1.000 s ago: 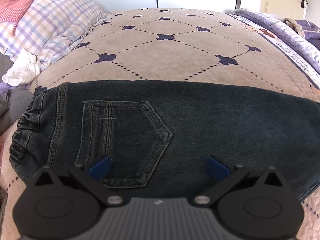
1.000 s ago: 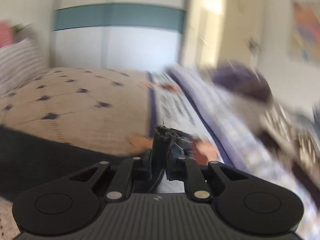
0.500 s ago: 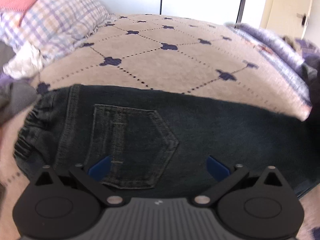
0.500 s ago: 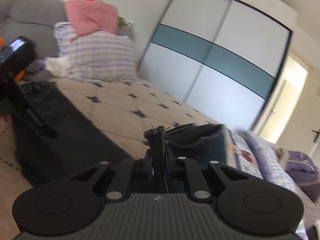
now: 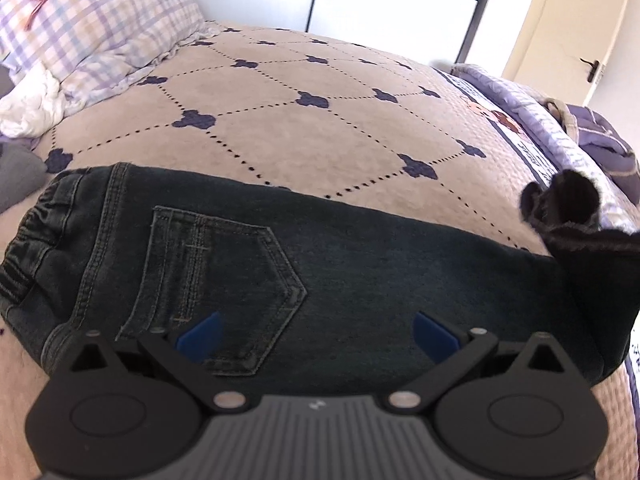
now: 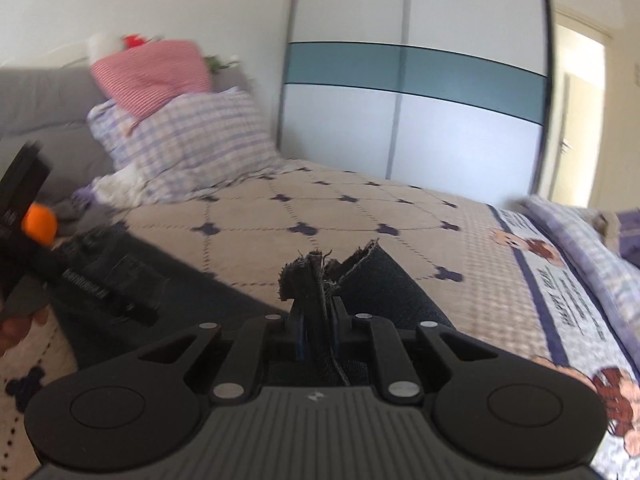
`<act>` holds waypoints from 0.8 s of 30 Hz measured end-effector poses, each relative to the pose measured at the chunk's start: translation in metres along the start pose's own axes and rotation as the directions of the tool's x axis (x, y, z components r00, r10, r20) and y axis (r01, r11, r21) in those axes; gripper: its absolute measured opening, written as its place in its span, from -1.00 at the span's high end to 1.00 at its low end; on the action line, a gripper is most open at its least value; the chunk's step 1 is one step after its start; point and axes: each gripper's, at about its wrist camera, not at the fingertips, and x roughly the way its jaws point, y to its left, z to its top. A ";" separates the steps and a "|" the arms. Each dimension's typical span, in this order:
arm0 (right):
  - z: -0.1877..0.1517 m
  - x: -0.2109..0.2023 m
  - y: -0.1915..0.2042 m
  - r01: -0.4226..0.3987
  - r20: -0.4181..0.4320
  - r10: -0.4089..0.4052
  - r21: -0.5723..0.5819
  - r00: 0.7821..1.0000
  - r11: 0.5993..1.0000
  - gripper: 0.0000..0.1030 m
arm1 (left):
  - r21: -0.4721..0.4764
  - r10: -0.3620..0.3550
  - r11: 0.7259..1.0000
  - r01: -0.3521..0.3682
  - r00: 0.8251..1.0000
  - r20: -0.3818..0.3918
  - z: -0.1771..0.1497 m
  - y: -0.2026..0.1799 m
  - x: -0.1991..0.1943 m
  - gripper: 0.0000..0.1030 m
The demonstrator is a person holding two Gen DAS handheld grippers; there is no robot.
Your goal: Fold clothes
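your right gripper [image 6: 318,336]: fingers clenched on the frayed hem [image 6: 316,276] of the jeans, several layers of denim bunched upright between them, lifted off the bed.

your left gripper [image 5: 316,334]: fingers released and spread wide, nothing between them, hovering over the seat of the jeans near the back pocket [image 5: 216,292].

jeans [image 5: 380,280], one pair, dark denim: laid flat across the near part of the bed, elastic waistband [image 5: 28,240] at the left end, one back pocket showing. it looks already folded lengthwise, one leg on the other, though the lower layer is hidden. the hem end rises at the right in the left wrist view, curled up where your right gripper holds it.

progress, as a judgement: early to middle. the lengthwise fold seems done; the leg end is lifted but not yet laid over toward the waistband; the crosswise folds are left.

bed [image 5: 320,140], one, beige cover with dark clover marks and dotted lines.

pillows, two: one checked [image 6: 192,140], one red-striped [image 6: 152,68] on top of it.

white cloth [image 5: 28,104], one, crumpled beside the pillows.

purple quilt [image 6: 580,240], one, along the bed's far right edge.

wardrobe [image 6: 420,112], one, sliding doors with a teal band.
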 end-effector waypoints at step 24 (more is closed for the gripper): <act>-0.027 0.036 0.050 -0.100 -0.135 0.103 0.028 0.985 0.995 0.66 | -0.308 -0.359 0.893 0.327 0.932 -0.053 -0.009 -0.031 0.011 -1.00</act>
